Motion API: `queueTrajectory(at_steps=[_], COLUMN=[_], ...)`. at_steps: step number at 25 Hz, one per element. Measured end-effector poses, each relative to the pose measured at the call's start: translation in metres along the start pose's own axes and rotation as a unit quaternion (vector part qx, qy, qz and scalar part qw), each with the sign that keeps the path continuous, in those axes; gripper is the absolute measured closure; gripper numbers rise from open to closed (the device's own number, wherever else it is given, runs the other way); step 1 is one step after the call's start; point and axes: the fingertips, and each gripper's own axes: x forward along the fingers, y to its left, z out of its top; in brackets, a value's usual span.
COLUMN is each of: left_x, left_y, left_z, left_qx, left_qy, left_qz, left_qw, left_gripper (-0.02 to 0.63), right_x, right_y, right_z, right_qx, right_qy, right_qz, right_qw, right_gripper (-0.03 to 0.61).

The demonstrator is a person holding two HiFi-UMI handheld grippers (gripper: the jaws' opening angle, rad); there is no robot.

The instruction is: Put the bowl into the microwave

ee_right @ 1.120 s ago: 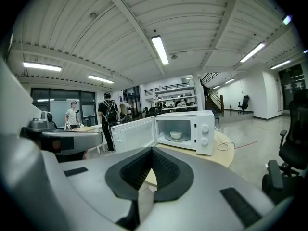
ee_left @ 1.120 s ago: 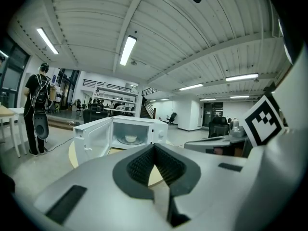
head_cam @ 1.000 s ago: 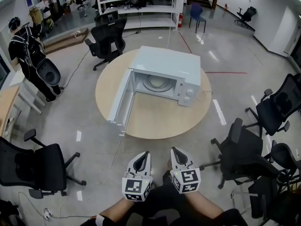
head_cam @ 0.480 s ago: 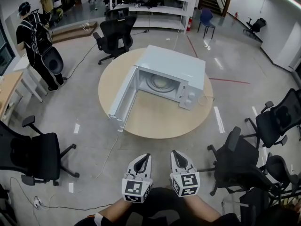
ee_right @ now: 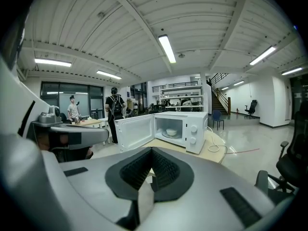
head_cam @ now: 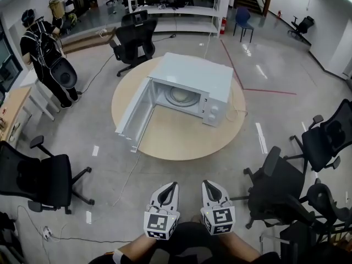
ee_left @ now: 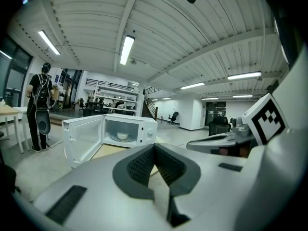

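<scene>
Since the small white bowl (ee_right: 171, 132) sits inside the open white microwave (head_cam: 192, 76) on the round wooden bench (head_cam: 181, 142), placing looks done; left claw (head_cam: 169, 188) and right claw (head_cam: 208, 187) are together, empty.

You've got the left tool (head_cam: 171, 185) and the right tool (head_cam: 206, 183) side by side at 6 o'clock. At 12 the tabletop (head_cam: 181, 142) carries the microwave (head_cam: 192, 73), with its door (head_cam: 133, 117) swung toward 8 o'clock and the bowl (head_cam: 180, 96) inside. There's a chair (head_cam: 38, 180) at 9, another chair (head_cam: 275, 191) at 3, and a person (head_cam: 44, 51) at 10.
</scene>
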Motion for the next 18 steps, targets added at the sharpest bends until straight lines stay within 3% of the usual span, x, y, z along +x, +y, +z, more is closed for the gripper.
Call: queueTrajectory(at_steps=[9, 18], left_x=[0.009, 0.016], left_y=[-0.044, -0.052], left_z=[-0.024, -0.025], left_qx=[0.002, 0.010], left_qy=[0.023, 0.026], left_qz=[0.008, 0.010], left_qw=[0.9997, 0.9996], left_gripper=[0.568, 0.568], right_x=[-0.024, -0.030], right_y=[-0.027, -0.036], right_z=[-0.030, -0.035], right_qx=[0.015, 0.016], right_qy=[0.014, 0.014], right_qz=[0.017, 0.018], right_qw=[1.000, 1.000], right_gripper=[0.561, 0.564])
